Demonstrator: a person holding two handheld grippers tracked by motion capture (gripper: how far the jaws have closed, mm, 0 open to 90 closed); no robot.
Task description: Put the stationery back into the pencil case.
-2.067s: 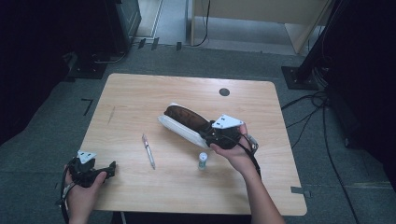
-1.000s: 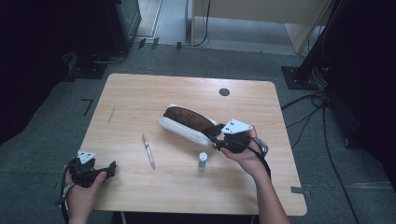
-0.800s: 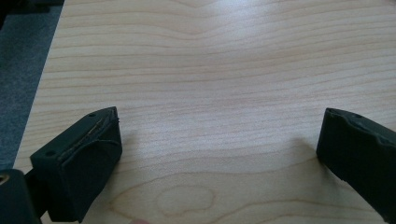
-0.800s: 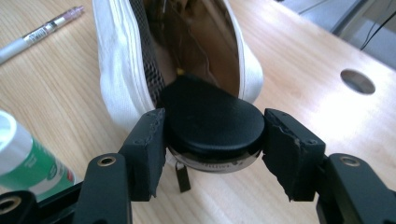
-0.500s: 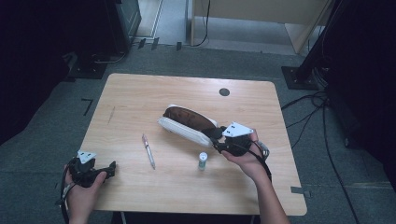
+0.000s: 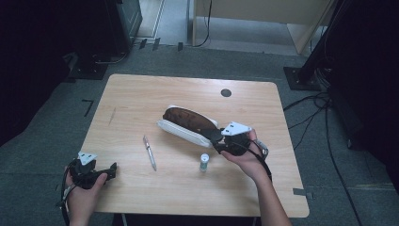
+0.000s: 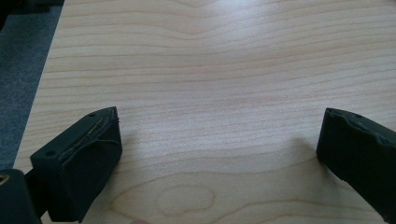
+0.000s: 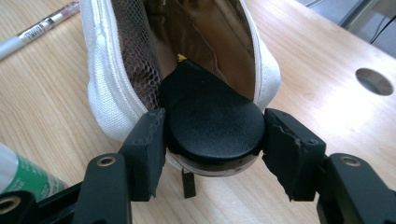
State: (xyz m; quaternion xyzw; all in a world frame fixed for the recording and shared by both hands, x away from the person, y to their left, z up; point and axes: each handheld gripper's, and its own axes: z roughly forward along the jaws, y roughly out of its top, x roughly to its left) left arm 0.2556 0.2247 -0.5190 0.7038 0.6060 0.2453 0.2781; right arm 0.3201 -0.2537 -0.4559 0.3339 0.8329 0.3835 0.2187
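A: Item one, wooden table point(image 6: 141, 99): one round hole point(image 6: 226, 92) near its far edge, grey carpet around it, dark stands and cables to the sides.

B: Loose things on top?

A: One pen point(image 6: 149, 152) left of centre, one small bottle with a green label point(image 6: 203, 162) just beside the right hand, one white pouch point(image 6: 181, 129) lying open at the middle (brown lining, mesh pocket inside).

B: And the grippers, two?

A: Two. Right gripper point(image 8: 212, 135): jaws closed on a round black object point(image 8: 212, 119), one jaw on each side of it, its far end already inside the pouch mouth. What the object is, I cannot tell.

B: The left?

A: Left gripper point(image 6: 101, 173): near the table's front left corner, jaws wide apart over bare wood, holding nothing
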